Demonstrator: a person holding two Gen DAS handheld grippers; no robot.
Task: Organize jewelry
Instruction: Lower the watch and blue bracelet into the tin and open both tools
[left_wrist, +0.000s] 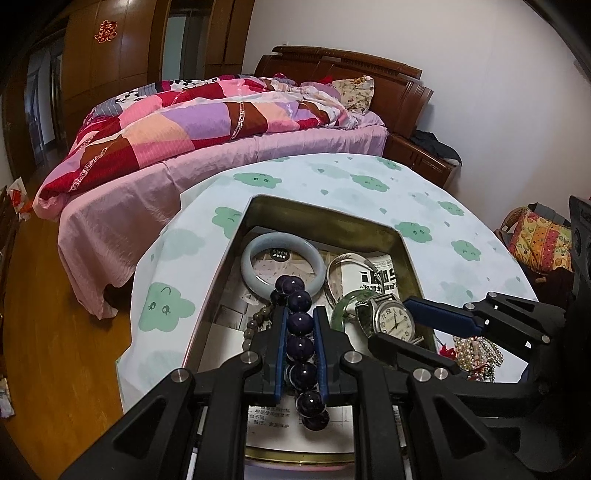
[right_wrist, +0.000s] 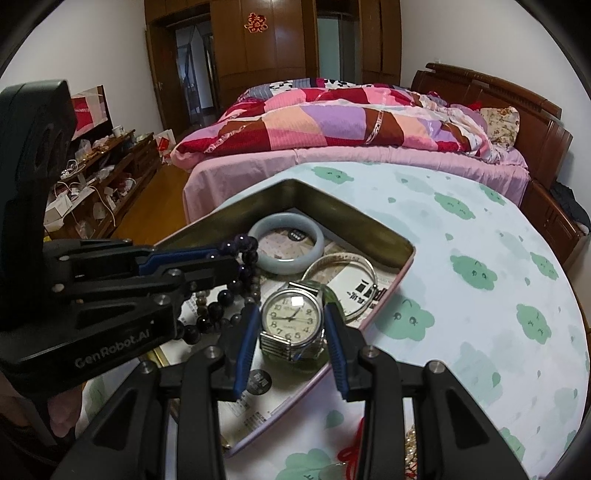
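A metal tin (left_wrist: 388, 227) (right_wrist: 236, 221) sits on a table with a cloud-print cloth. My left gripper (left_wrist: 300, 317) (right_wrist: 232, 256) is shut on a dark purple bead bracelet (left_wrist: 300, 343) (right_wrist: 245, 243) and holds it over the tin. My right gripper (right_wrist: 291, 314) (left_wrist: 406, 317) is around a silver wristwatch (right_wrist: 291, 321) (left_wrist: 393, 319), its blue pads beside the case; it looks closed on the watch. In the tin lie a pale jade bangle (left_wrist: 255, 273) (right_wrist: 286, 264), a silver bangle (left_wrist: 338, 266) (right_wrist: 364, 269), a green bangle (left_wrist: 341, 306) and a brown bead bracelet (left_wrist: 255, 321).
A heap of pearl strings with red cord (left_wrist: 476, 354) (right_wrist: 410, 446) lies on the cloth (left_wrist: 332, 184) right of the tin. A bed with a patchwork quilt (left_wrist: 177, 125) stands behind the table. Cluttered shelves (right_wrist: 96, 184) stand at the far left.
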